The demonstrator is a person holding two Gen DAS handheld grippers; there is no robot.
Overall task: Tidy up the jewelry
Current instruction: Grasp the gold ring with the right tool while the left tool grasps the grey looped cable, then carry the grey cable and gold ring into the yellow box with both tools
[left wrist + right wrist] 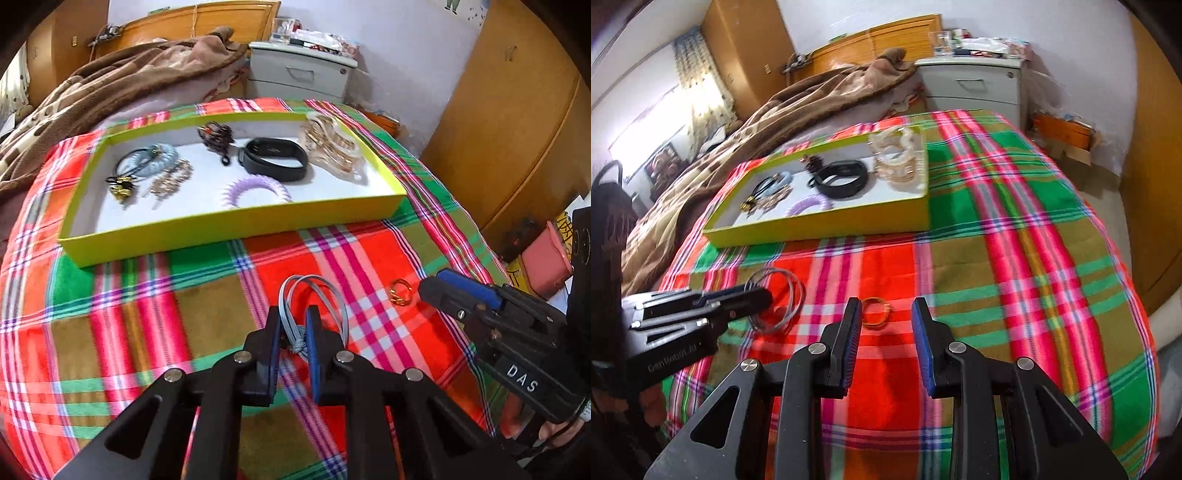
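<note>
A grey-blue hair tie (314,291) lies on the plaid cloth (147,314), and my left gripper (293,314) is shut on it at its knot. The tie's loops stick out past the fingertips; in the right wrist view the hair tie (783,302) shows beside the left gripper (764,295). A small gold ring (874,313) rests on the cloth just ahead of my right gripper (885,302), which is open and holds nothing. In the left wrist view the ring (399,291) lies just left of the right gripper (434,284).
A yellow-green box (236,225) beyond both grippers holds a black band (277,162), a purple coil tie (258,190), cream claw clips (332,147) and other pieces. A brown blanket (110,85) lies behind it, with a white nightstand (299,74) and a wooden wardrobe (509,110) further off.
</note>
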